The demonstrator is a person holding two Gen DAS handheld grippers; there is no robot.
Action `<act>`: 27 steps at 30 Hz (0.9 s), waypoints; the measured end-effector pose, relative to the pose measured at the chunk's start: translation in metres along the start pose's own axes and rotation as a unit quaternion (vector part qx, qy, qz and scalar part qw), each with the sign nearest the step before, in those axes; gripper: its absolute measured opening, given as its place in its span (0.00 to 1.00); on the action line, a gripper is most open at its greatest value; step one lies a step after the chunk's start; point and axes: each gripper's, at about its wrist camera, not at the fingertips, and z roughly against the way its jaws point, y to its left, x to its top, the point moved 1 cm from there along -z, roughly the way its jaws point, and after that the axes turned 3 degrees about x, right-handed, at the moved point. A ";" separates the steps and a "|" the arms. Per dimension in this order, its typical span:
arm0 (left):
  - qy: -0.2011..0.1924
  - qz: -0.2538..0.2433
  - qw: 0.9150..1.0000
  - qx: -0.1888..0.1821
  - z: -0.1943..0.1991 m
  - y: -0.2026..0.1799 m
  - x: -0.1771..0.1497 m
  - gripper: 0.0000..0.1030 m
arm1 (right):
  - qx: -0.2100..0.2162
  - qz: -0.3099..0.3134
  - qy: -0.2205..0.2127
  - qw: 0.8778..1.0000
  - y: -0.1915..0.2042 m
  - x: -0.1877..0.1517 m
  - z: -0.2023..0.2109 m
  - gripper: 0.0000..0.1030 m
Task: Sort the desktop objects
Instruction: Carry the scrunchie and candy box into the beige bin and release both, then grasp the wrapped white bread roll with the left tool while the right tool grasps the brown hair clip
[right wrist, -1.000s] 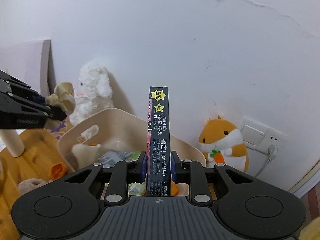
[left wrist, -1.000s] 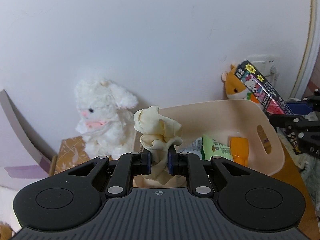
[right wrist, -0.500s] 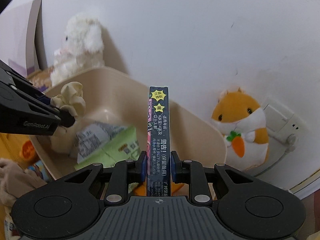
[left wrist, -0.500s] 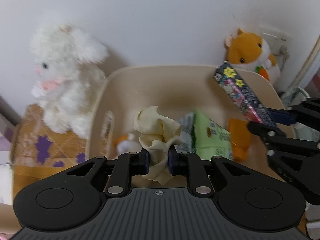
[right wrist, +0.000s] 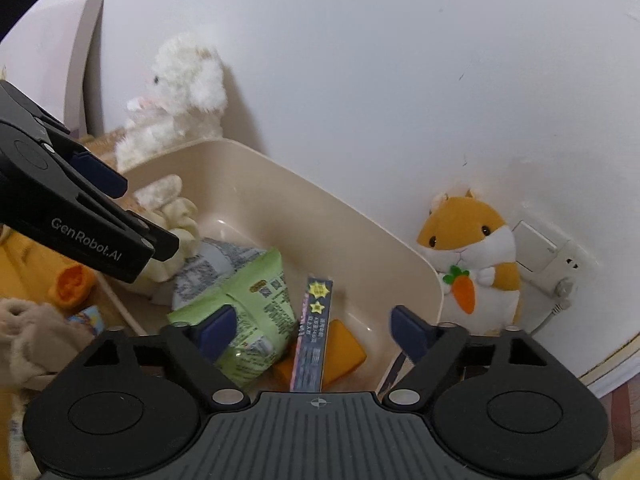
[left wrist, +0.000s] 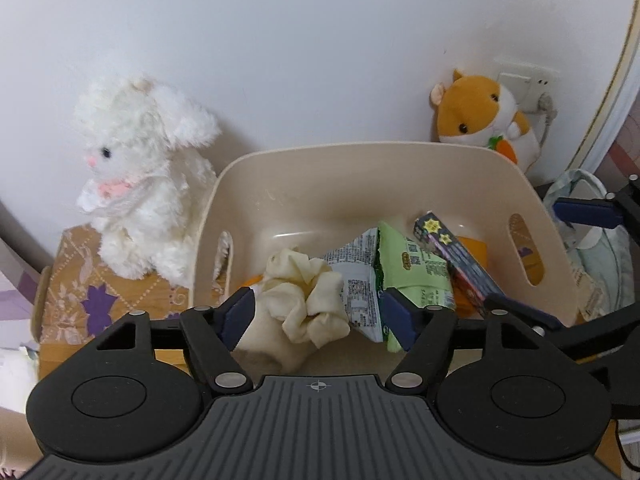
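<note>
While both jaws stand spread, having just been opening:
Left gripper (left wrist: 316,312): released; crumpled cream cloth (left wrist: 302,300) lies loose between its pads, inside the beige plastic bin (left wrist: 360,168).
Right gripper (right wrist: 316,326): released; dark starred narrow box (right wrist: 314,328) lies free between the pads, leaning on an orange block (right wrist: 344,344).
Room: bin wall just beyond; green snack packet (right wrist: 248,304) left of the box.

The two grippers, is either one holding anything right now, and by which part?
Nothing is held. The left gripper has just opened off the cream cloth; the right gripper has just opened off the dark box, both in the bin.
</note>
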 end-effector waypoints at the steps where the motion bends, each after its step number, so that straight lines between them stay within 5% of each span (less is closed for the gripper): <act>1: -0.004 -0.004 1.000 0.001 0.008 0.000 -0.003 0.72 | 0.001 -0.007 -0.005 1.000 0.001 -0.003 0.009 0.93; 15: 0.022 -0.013 1.000 0.001 0.084 0.011 -0.098 0.74 | 0.016 -0.077 0.017 0.997 0.018 -0.087 0.093 1.00; 27: 0.085 0.014 0.996 -0.015 0.097 -0.008 -0.182 0.74 | 0.022 -0.103 0.048 0.993 0.036 -0.147 0.119 1.00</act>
